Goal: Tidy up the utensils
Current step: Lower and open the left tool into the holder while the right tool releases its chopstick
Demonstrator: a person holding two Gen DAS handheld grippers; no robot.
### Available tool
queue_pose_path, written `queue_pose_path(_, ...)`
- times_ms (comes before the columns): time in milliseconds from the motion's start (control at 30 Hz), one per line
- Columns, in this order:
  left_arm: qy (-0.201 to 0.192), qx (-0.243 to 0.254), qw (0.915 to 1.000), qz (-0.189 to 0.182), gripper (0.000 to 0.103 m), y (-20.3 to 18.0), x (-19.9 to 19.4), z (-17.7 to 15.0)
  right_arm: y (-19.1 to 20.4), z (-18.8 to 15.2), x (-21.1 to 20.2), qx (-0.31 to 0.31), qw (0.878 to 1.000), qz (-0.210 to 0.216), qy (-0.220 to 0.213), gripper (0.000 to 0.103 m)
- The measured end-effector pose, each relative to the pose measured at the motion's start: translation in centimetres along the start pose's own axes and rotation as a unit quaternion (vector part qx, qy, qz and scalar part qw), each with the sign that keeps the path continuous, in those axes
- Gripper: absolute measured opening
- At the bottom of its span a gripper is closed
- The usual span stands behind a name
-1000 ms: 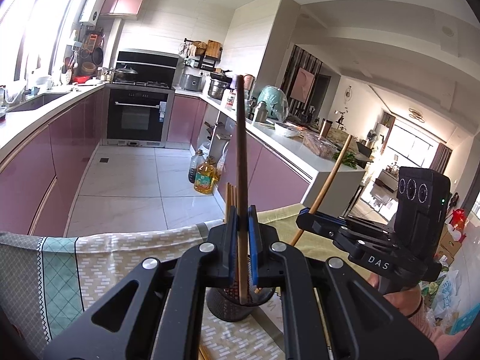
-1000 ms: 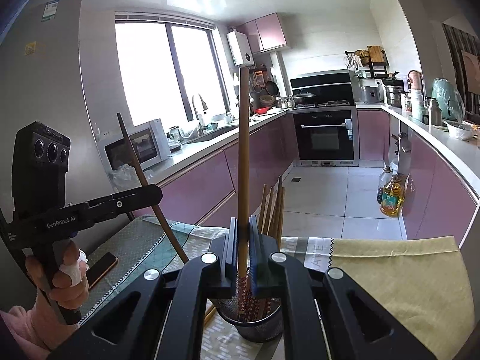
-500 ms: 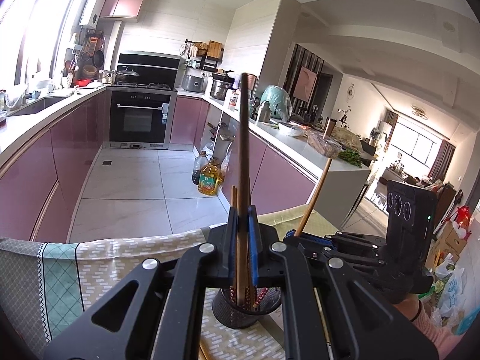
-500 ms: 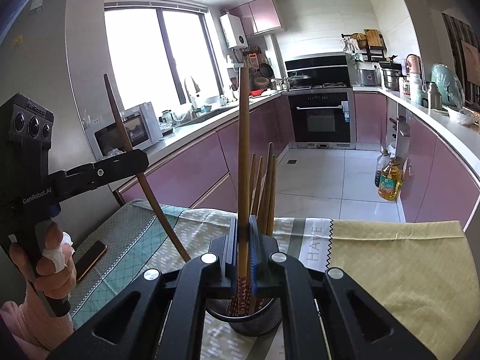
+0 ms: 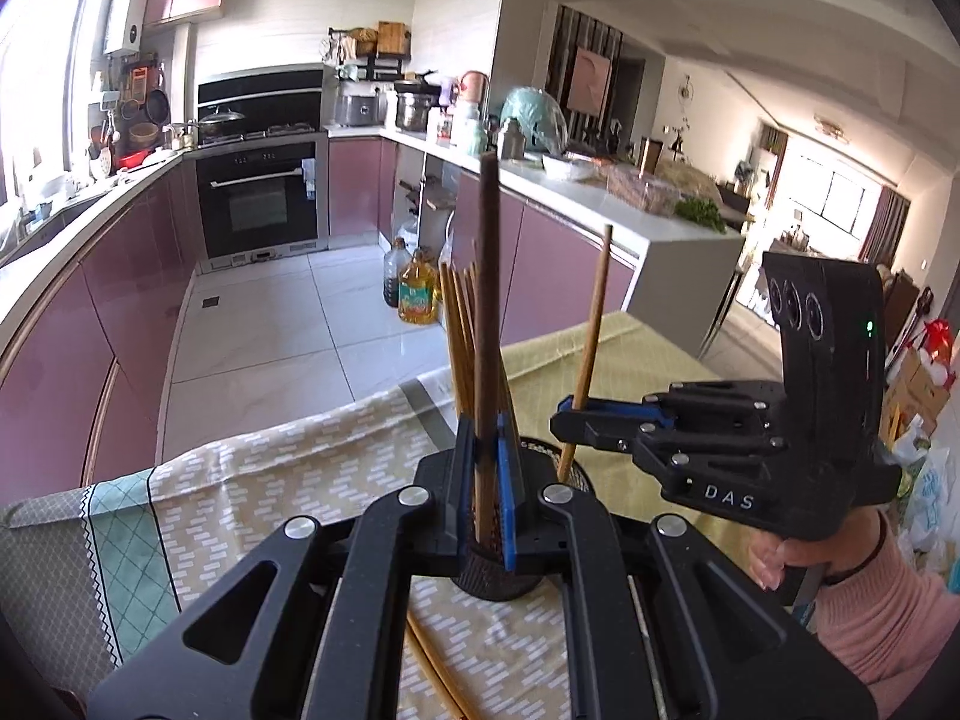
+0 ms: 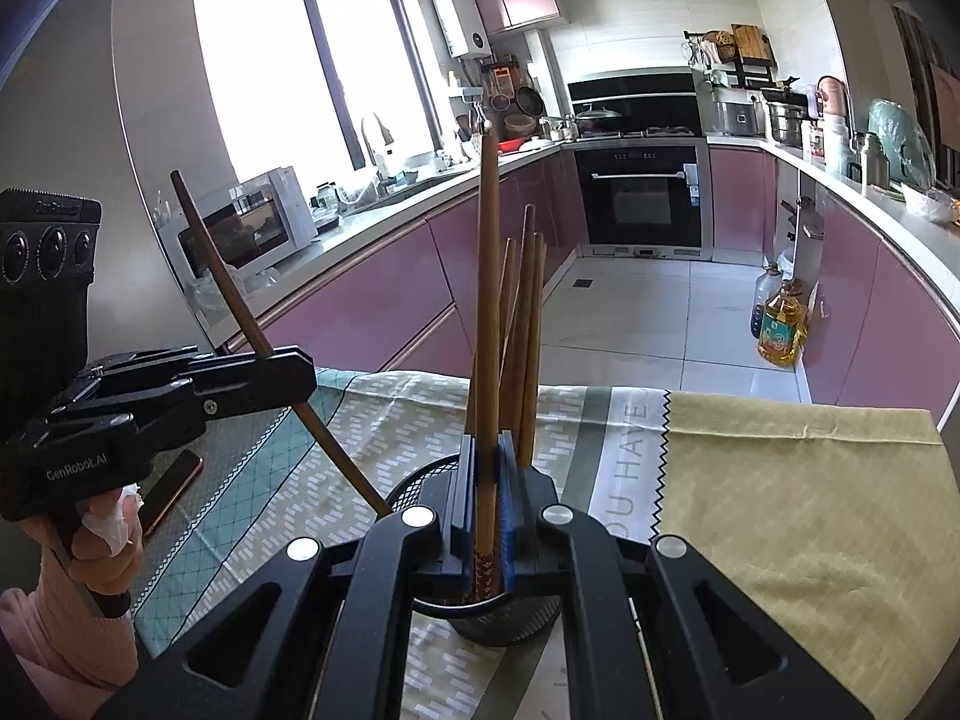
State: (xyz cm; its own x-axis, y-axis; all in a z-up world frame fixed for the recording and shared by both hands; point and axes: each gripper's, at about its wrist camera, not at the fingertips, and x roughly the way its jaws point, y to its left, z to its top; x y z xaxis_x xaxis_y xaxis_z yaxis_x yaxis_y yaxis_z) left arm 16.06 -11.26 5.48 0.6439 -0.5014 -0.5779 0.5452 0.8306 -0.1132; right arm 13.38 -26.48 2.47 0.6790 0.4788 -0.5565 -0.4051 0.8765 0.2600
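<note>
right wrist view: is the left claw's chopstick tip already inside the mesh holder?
Yes. The left claw holds a tilted dark chopstick whose lower tip crosses inside the mesh holder rim.

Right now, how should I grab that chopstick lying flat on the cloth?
Take the loose chopstick near its middle, coming straight down from above, fingers across its thin shaft. It lies flat on the cloth by the holder, so there is no gap underneath.
</note>
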Motion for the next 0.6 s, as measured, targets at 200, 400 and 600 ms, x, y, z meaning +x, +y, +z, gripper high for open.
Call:
queue_pose_path(200, 0.036, 0.005, 0.9993, 0.002, 0.008, -0.2, 2.6, -0.1, -0.6, -0.2, 1.2, 0.014, 1.000, -0.002, 0.018, 0.008)
queue_pose_path(400, 0.063, -0.018, 0.9979, 0.003, 0.010, 0.9, 5.0, -0.5, -0.7, -0.4, 1.3, 0.020, 1.000, -0.005, 0.015, 0.012)
queue_pose_path(600, 0.055, -0.028, 0.9981, 0.003, 0.020, 1.5, 5.0, -1.5, -0.7, -0.8, 0.9, 0.021, 1.000, -0.006, 0.010, 0.020)
